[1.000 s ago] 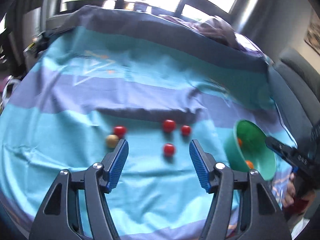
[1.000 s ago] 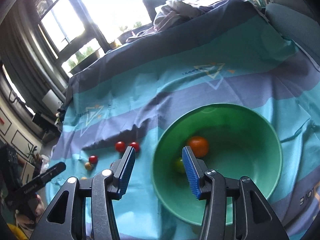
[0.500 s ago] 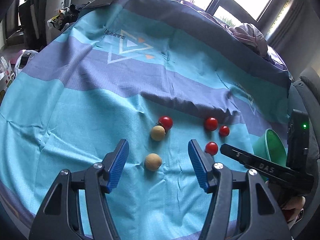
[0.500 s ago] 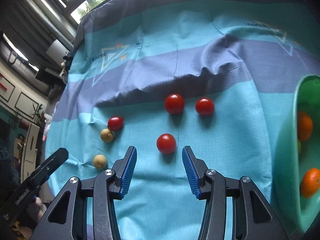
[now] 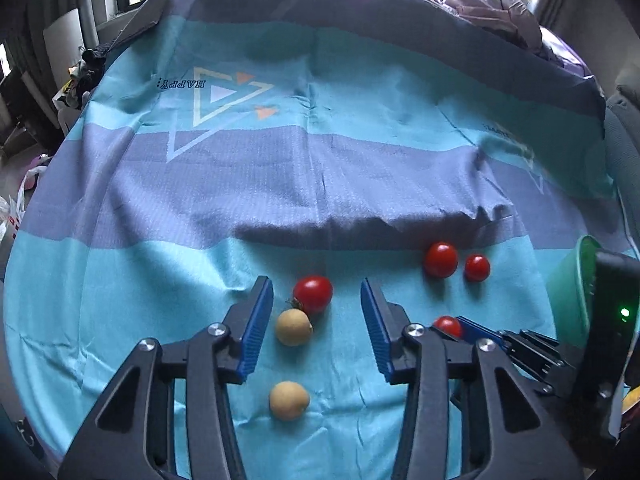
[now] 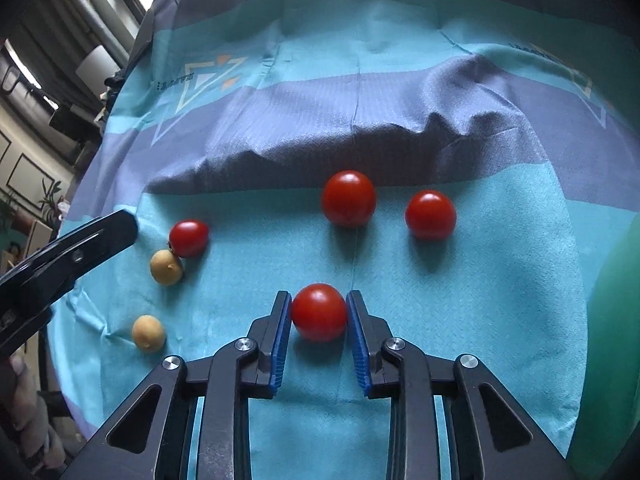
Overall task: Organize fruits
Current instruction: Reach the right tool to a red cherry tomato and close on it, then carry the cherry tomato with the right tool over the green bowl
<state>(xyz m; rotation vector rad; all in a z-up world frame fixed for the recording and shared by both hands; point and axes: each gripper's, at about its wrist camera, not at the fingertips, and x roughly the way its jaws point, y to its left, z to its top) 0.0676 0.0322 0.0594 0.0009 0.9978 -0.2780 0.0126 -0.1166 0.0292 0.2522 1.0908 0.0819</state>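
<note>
My right gripper (image 6: 319, 312) is closed around a red tomato (image 6: 319, 313) that rests on the blue cloth; both pads touch its sides. Two more tomatoes (image 6: 349, 199) (image 6: 430, 215) lie beyond it. My left gripper (image 5: 317, 312) is open and empty, with a tan fruit (image 5: 293, 327) and a red tomato (image 5: 313, 293) between its fingers and a second tan fruit (image 5: 289, 400) nearer the camera. The green bowl (image 5: 572, 284) stands at the right edge.
A striped blue and purple cloth (image 5: 320, 184) covers the surface, with a raised fold (image 6: 360, 148) behind the fruits. The right gripper's body (image 5: 532, 354) shows low right in the left wrist view. A grey sofa (image 5: 624, 148) is at the right.
My right gripper moved left from the bowl, came down and closed around the nearest tomato. My left gripper moved forward over the tan fruits and stayed open.
</note>
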